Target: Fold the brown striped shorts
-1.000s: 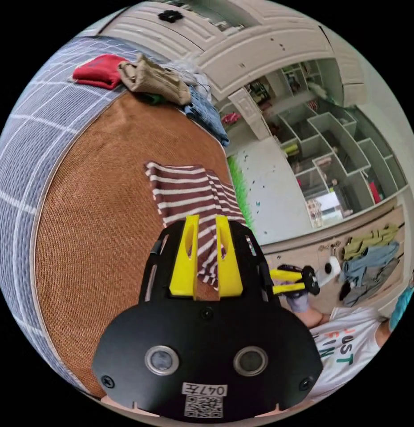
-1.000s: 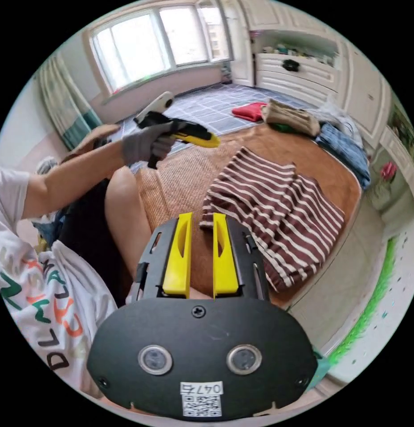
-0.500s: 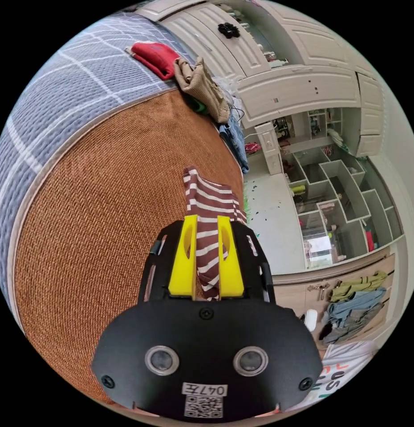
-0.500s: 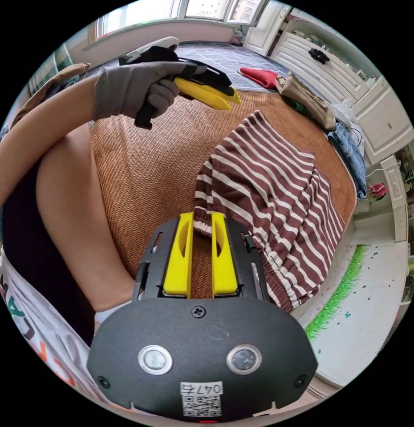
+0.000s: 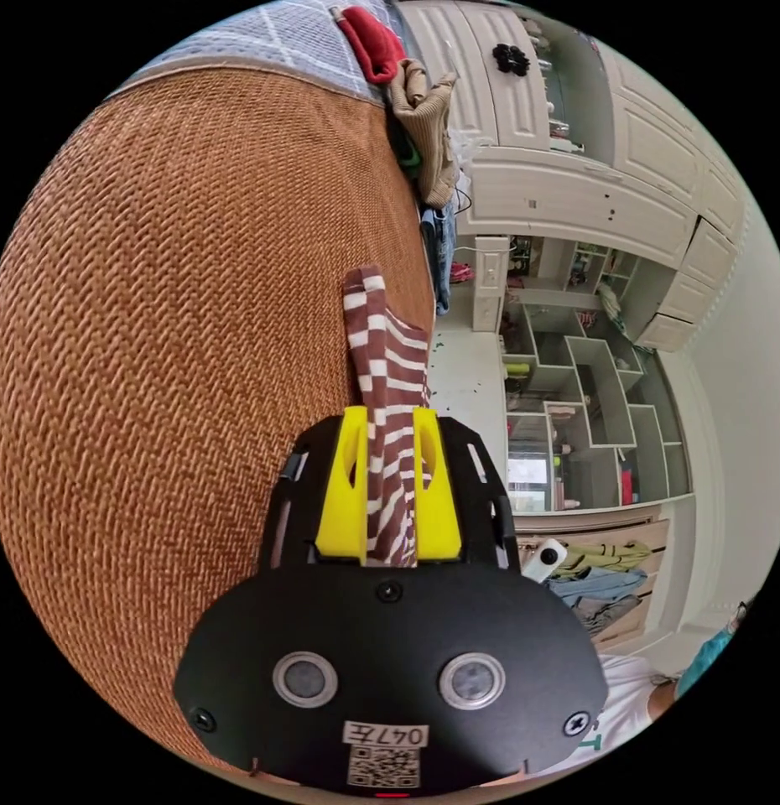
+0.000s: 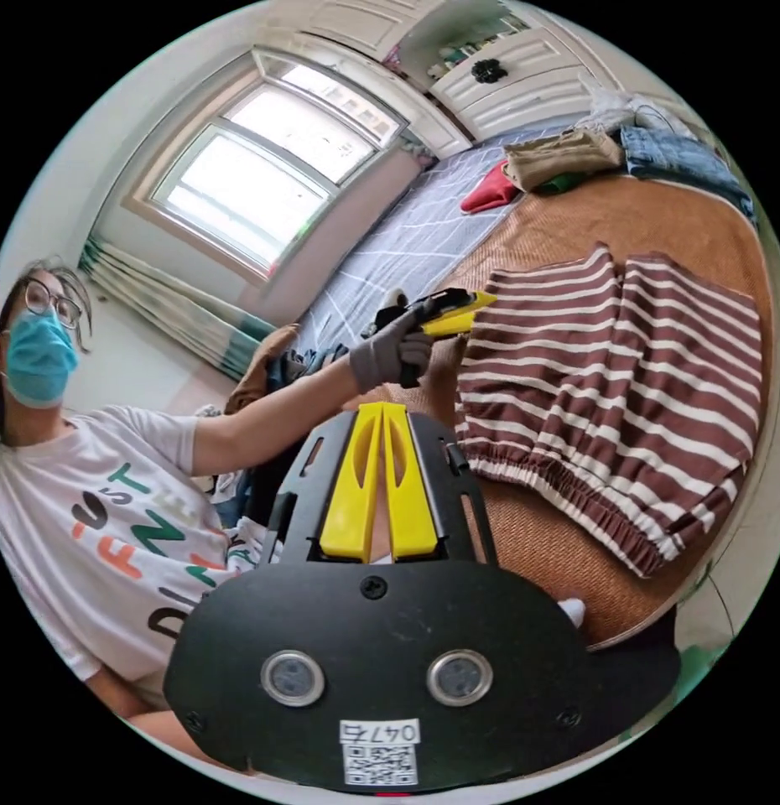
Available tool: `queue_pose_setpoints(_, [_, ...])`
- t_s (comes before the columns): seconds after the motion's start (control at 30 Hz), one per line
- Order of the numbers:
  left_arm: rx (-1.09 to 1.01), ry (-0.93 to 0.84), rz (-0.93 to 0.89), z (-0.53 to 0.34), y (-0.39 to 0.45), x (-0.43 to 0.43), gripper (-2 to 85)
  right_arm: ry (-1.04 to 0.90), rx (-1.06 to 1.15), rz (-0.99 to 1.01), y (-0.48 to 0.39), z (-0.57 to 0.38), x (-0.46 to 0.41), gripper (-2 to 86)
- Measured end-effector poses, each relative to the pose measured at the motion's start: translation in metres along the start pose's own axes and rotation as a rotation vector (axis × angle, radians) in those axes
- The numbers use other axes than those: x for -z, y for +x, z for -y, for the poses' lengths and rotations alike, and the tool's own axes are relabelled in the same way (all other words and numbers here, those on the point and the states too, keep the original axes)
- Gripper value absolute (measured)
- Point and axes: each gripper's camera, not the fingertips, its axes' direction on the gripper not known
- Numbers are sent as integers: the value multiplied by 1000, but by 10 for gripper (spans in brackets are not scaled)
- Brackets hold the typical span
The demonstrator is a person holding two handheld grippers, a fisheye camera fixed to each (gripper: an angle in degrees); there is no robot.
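White sticker [image 5: 384, 736] with a short printed code above a QR square, on the black housing of the left gripper [image 5: 388, 419]; a like one [image 6: 380, 731] on the right gripper [image 6: 382, 411]. Person's white T-shirt [image 6: 138, 537]: large coloured capitals, creased, no whole word legible.

Bright, even daylight enters from the window [image 6: 273, 180], panes overexposed. Shadows soft. Both views sharp at centre, strong fisheye bending toward black circular edges.
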Motion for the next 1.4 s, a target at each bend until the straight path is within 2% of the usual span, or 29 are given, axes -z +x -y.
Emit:
queue_pose_setpoints(0.07, [-28,19,17,-9,9,2,-1,-10,-9,-37,-1,-5,-2,-10])
queue_pose_setpoints(0.17, [-133,68,153,-28,57,12,-8,-18,-10,-158,-9,-9,-8,0])
queue_pose_setpoints(0.23, [-237,92,324,-44,107,20,-8,-8,10,-196,-17,-7,-12,5])
queue_pose_setpoints(0.3, [-297,121,675,-71,154,24,-7,-25,44,-227,-28,0,-21,8])
queue_pose_setpoints(0.37, [-216,181,851,-90,142,23,-2,-66,51,-247,-32,6,-32,8])
queue_pose_setpoints(0.4, [-110,175,863,-95,118,23,6,-103,35,-272,-32,10,-39,6])
queue_pose_setpoints(0.43, [-58,151,830,-95,104,24,12,-119,21,-288,-31,12,-42,6])
queue_pose_setpoints(0.5, [8,181,630,-99,85,46,57,-137,-42,-368,-25,14,-45,13])
queue_pose_setpoints(0.7, [67,245,473,-114,66,66,80,-14,-246,-629,-5,0,-14,58])
queue_pose_setpoints(0.77, [65,233,455,-115,65,63,74,-14,-294,-652,4,-3,-12,62])
queue_pose_setpoints(0.9, [35,236,416,-120,69,64,19,-43,-372,-528,25,-2,-29,39])
queue_pose_setpoints(1.0, [5,309,359,-133,78,79,-5,-114,-364,-397,28,5,-52,15])
queue_pose_setpoints(1.07, [-7,341,413,-142,91,91,-8,-115,-357,-397,16,11,-50,11])
queue_pose_setpoints(1.17, [30,295,524,-149,94,93,-9,-115,-316,-528,-18,20,-46,12])
queue_pose_setpoints(1.27, [132,252,406,-149,61,87,-9,-221,-339,-611,-30,26,-65,34])
queue_pose_setpoints(1.33, [149,271,332,-154,52,91,-8,-195,-301,-711,-54,32,-68,44])
queue_pose_setpoints(1.4, [131,281,313,-156,58,100,-5,-50,-56,-764,-125,47,-76,47])
